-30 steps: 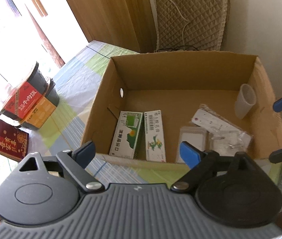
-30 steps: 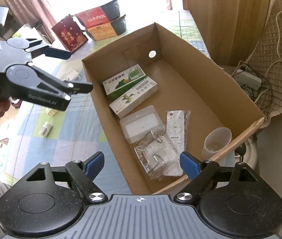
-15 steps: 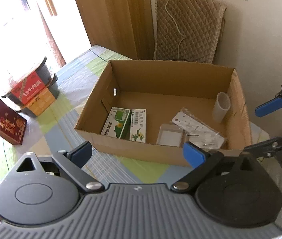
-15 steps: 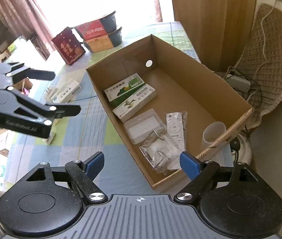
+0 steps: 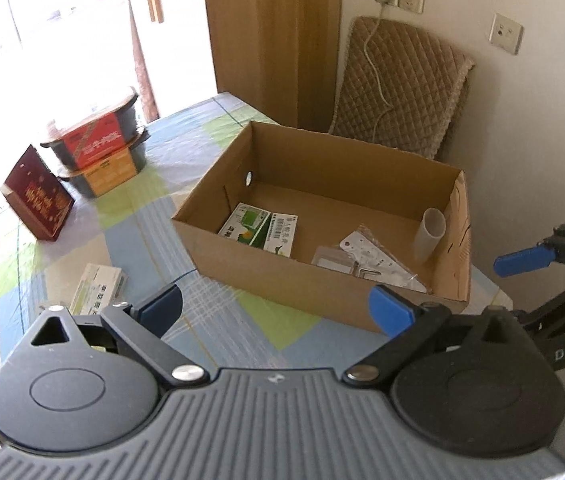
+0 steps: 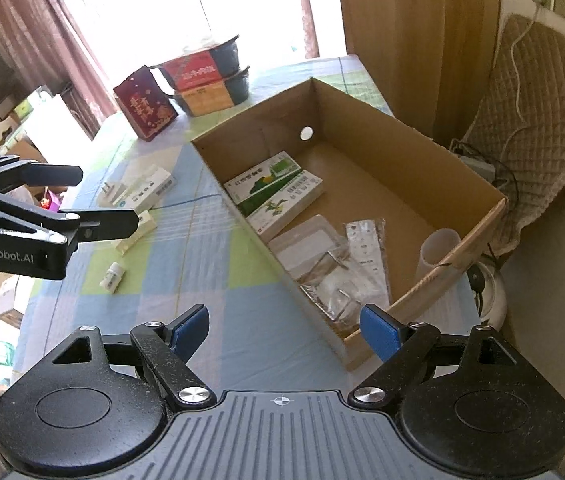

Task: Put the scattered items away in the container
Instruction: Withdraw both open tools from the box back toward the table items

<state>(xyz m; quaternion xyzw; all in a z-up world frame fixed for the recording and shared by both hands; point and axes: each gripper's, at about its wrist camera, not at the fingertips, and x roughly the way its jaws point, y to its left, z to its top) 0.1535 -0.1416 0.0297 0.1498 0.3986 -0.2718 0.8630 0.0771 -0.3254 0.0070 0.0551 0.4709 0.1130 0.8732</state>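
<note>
A plain brown cardboard box (image 6: pixel 366 168), open-topped with a round hole in one end wall, sits on a desk (image 6: pixel 218 276) covered in a smooth checked cloth of blue, green and white squares. Inside the box lie two flat rectangular green-and-white cartons (image 6: pixel 278 188) side by side, a shallow clear plastic tray (image 6: pixel 306 242), a slim white remote (image 6: pixel 366 248) in a crinkled clear bag, and a frosted plastic cup (image 6: pixel 438 250) leaning in the corner farthest from the hole.

Outside the box, on the cloth off its long side, remain a white rectangular carton (image 6: pixel 148 190), a white plug (image 6: pixel 108 194) beside it, a small cream box (image 6: pixel 138 230) and a little white bottle (image 6: pixel 112 276) lying on its side. Past the holed end of the box stand a dark red gift box (image 6: pixel 144 106) and two stacked dark tubs (image 6: pixel 210 76).

The left gripper (image 6: pixel 90 196), black with blue pads, hovers above the loose items outside the box, jaws spread wide and holding nothing. The right gripper (image 6: pixel 282 330) hangs over the cloth by the box's near corner, jaws likewise spread and empty.
</note>
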